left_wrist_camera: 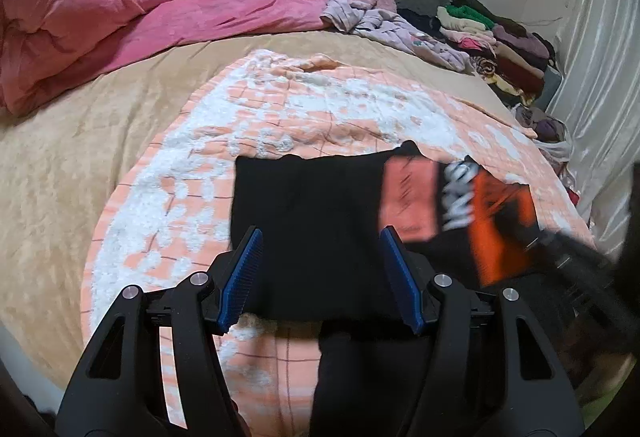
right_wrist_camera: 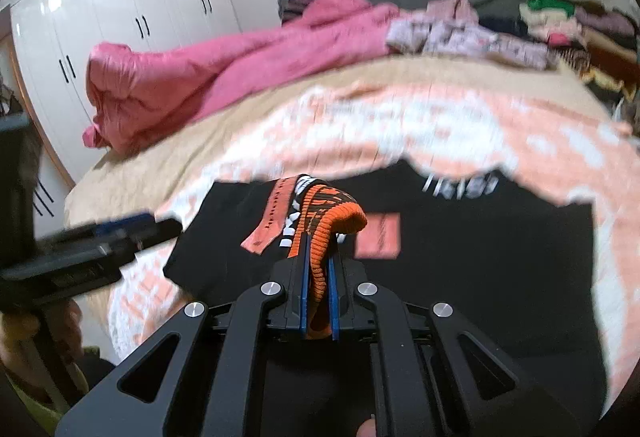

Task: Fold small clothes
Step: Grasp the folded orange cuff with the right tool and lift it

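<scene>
A small black garment (left_wrist_camera: 308,221) with orange ribbed trim, a salmon patch and white lettering lies on an orange-and-white blanket (left_wrist_camera: 280,109) on the bed. My left gripper (left_wrist_camera: 320,241) is open, its blue pads (left_wrist_camera: 244,269) on either side of the black cloth, low over its near edge. My right gripper (right_wrist_camera: 319,257) is shut on the orange ribbed hem (right_wrist_camera: 332,221) and holds it lifted, folded over the black body (right_wrist_camera: 460,257). The right gripper also shows blurred at the right of the left wrist view (left_wrist_camera: 568,249).
A pink duvet (left_wrist_camera: 100,21) lies bunched at the far left of the bed. Loose lilac clothes (left_wrist_camera: 400,29) and a pile of folded clothes (left_wrist_camera: 500,49) sit at the far right by a white curtain. White wardrobes (right_wrist_camera: 120,9) stand beyond the bed.
</scene>
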The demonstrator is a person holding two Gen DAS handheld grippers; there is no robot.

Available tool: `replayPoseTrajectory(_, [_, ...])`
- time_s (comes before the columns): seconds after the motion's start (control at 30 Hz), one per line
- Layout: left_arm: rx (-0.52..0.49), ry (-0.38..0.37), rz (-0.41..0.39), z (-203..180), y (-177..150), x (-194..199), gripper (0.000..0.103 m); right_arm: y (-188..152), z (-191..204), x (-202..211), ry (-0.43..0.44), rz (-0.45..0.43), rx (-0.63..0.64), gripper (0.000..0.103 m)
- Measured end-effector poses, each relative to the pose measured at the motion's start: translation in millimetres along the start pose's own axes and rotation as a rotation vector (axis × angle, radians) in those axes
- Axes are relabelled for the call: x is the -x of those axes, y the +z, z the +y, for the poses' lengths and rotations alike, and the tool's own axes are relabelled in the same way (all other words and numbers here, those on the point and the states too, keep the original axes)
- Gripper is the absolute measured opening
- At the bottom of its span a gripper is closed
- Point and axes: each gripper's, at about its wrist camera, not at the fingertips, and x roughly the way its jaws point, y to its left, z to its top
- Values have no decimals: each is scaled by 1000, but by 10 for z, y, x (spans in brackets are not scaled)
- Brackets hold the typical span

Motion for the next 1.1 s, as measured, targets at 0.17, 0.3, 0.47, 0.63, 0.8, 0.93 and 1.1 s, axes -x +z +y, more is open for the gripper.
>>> replayPoseTrajectory(0.17, [4,23,-8,60,23,16,53,275,-278,288,-91,-71,26,7])
replayPoseTrajectory(0.3, [0,25,-4,47,26,6,53,345,-603,418,-171,-79,9,7])
replayPoseTrajectory(0.47, [-22,24,15,-36,7,-66,53,206,-986,452,-264,-51,-30,6])
replayPoseTrajectory(0.63, [-62,24,35,-186,-1,-161,53,-3,-1212,439,-291,-22,-85,6])
replayPoseTrajectory(0.8, [-101,26,51,-324,18,-262,53,-103,-1300,407,-307,-5,-115,6])
replayPoseTrajectory(0.93, [-130,23,65,-437,17,-350,53,-150,-1348,373,-316,9,-116,6])
replayPoseTrajectory(1.1, [-165,29,94,-569,19,-526,53,-177,-1383,314,-332,33,-117,7])
